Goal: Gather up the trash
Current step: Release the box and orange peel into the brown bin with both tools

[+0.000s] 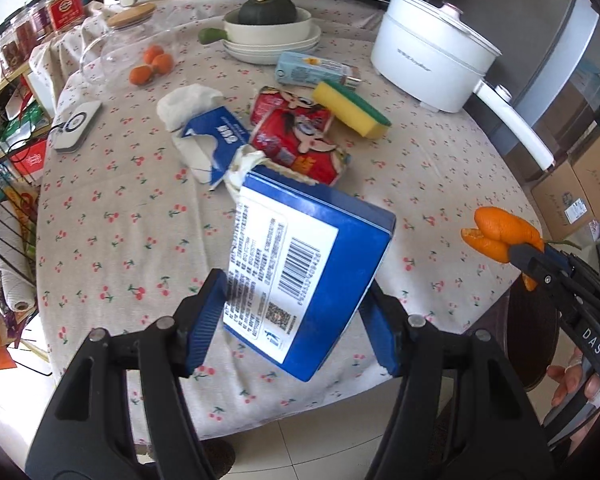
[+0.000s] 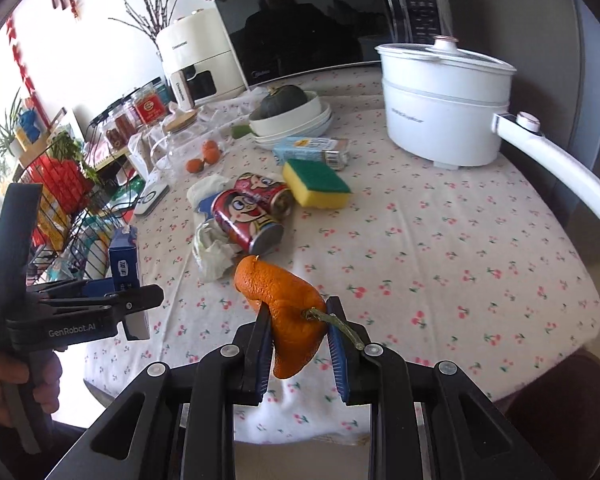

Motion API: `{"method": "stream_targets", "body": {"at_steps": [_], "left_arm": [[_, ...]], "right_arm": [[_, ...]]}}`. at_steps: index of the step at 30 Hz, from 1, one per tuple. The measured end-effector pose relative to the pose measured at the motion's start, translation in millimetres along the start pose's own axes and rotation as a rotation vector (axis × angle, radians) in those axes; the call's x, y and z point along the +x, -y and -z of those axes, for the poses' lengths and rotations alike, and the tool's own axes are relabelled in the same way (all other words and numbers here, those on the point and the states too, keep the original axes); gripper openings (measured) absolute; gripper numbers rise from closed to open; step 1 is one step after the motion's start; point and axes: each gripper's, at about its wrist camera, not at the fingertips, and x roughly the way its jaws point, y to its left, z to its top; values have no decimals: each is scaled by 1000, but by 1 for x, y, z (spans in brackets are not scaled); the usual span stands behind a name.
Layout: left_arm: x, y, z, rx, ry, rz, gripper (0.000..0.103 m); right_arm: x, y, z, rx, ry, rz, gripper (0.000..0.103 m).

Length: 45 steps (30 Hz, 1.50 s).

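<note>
The left gripper [image 1: 296, 320] clamps a blue carton [image 1: 308, 276] by its sides above the worktop [image 1: 112, 240], and the right gripper [image 2: 298, 346] pinches a floppy tangerine peel [image 2: 288, 316] near the worktop's edge. The peel is soft and hangs loose, so it could slip out in transit. The tilted carton may also twist free, since only its lower part sits between the pads.
</note>
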Motion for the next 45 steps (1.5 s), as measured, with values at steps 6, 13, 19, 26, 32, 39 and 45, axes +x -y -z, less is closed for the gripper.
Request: {"method": "stream_targets", "body": {"at_steps": [6, 13, 19, 26, 32, 39, 45], "left_arm": [[5, 58, 5, 95, 3, 57, 67], [16, 126, 17, 222, -5, 117, 67], [22, 180, 33, 339, -8, 168, 67], [34, 243, 55, 454, -42, 271, 67], [40, 281, 69, 535, -34, 371, 67], [40, 290, 70, 558, 8, 355, 96], [38, 273, 64, 535, 15, 314, 96]], "right_arm": [[-39, 48, 18, 62, 20, 62, 26], [-85, 102, 49, 132, 39, 123, 26], [-119, 148, 83, 200, 46, 196, 26], [-140, 200, 126, 328, 0, 267, 26], [-155, 224, 146, 391, -4, 311, 26], [-157, 231, 148, 407, -12, 336, 26], [-151, 228, 146, 400, -31, 332, 26]]}}
